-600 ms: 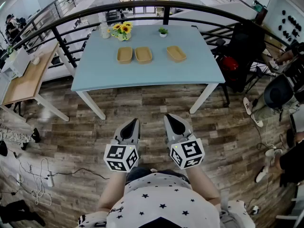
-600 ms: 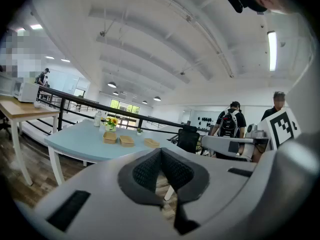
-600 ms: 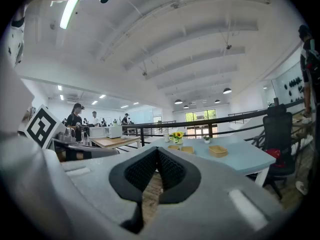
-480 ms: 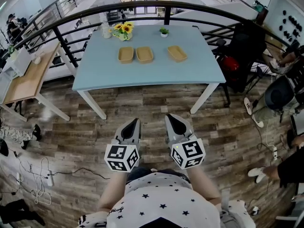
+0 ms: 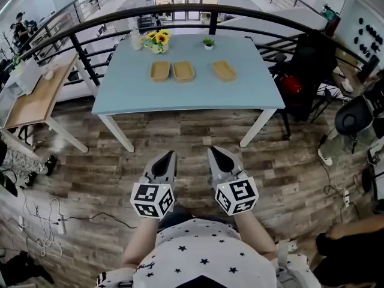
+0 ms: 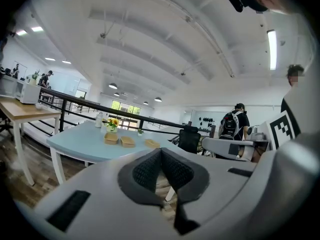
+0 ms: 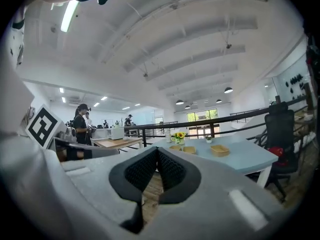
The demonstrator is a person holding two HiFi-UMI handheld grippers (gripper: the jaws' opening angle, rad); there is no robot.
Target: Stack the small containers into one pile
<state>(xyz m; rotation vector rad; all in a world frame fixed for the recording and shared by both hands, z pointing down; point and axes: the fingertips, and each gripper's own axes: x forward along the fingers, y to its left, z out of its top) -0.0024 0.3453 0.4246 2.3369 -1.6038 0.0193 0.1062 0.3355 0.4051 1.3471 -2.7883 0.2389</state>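
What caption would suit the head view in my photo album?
Left gripper and right gripper, both shut and empty, held short of a light-blue table with three unstacked tan containers.

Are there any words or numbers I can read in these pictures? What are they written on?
No words, numbers or brand names can be read anywhere.
The marker cubes on the left gripper and the right gripper bear only black-and-white square patterns, not letters.
The containers on the blue table show no print.
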